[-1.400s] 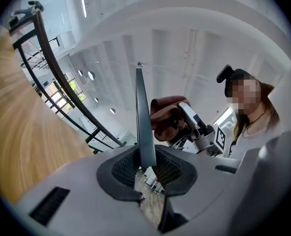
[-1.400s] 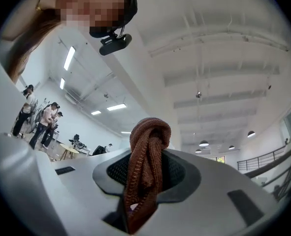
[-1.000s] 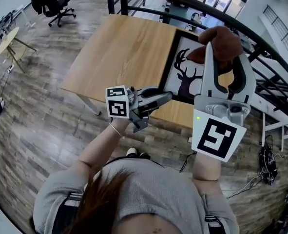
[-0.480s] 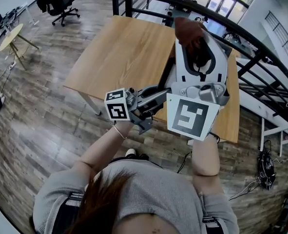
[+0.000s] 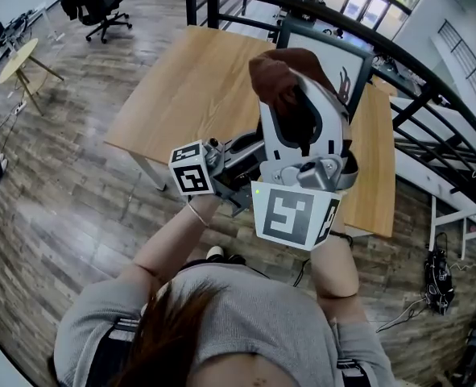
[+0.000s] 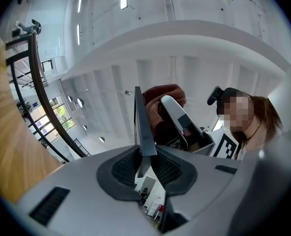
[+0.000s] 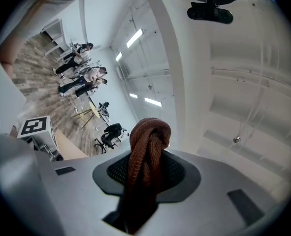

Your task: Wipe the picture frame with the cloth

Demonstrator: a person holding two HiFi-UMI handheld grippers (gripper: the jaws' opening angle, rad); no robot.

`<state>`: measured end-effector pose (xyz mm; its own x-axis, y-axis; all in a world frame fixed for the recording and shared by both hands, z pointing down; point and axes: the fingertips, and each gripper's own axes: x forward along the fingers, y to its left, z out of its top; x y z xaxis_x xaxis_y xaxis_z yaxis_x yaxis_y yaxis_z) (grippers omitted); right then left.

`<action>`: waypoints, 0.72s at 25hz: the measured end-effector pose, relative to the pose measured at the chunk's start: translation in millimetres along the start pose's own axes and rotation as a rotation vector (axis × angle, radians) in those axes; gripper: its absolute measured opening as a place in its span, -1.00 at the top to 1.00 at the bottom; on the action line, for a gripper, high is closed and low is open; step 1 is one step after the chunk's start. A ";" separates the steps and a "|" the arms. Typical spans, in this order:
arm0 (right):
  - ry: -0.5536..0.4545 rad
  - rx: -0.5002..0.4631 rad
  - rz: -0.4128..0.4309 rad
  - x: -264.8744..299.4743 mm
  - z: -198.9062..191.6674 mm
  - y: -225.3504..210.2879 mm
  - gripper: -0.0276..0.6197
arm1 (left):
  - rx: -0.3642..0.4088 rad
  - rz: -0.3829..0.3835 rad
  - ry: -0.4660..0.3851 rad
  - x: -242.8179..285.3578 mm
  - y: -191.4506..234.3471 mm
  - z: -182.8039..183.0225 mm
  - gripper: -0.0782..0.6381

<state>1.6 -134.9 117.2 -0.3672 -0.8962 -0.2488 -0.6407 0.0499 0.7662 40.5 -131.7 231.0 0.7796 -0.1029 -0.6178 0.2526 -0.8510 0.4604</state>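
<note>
Head view: frame [image 5: 322, 48] upright over worktop [image 5: 197, 87], just beyond right hand-held gripper [image 5: 302, 107], cloth [image 5: 282, 75] at its tips; left hand-held gripper [image 5: 236, 153] half hidden behind. Left gripper view only: jaws clamped on frame's thin edge; narrow hold, may pivot or slip under wiping push. Right gripper view: jaws clamped on bunched cloth, seemingly firm.
</note>
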 end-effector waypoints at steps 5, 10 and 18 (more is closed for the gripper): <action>0.009 0.036 0.040 -1.0 -4.7 7.3 0.50 | -0.013 0.023 -0.001 5.9 6.9 2.4 0.58; 0.024 0.096 0.073 -8.8 -11.6 23.0 0.50 | -0.028 0.036 -0.015 2.0 9.8 -0.8 0.58; 0.055 0.102 0.131 -12.2 -22.7 44.6 0.50 | -0.071 0.049 -0.041 -2.5 23.4 4.7 0.58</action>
<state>-7.2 -131.7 167.8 -0.4163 -0.9019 -0.1156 -0.6560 0.2098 0.7250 41.8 -153.7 240.3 0.7681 -0.1657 -0.6185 0.2557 -0.8062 0.5336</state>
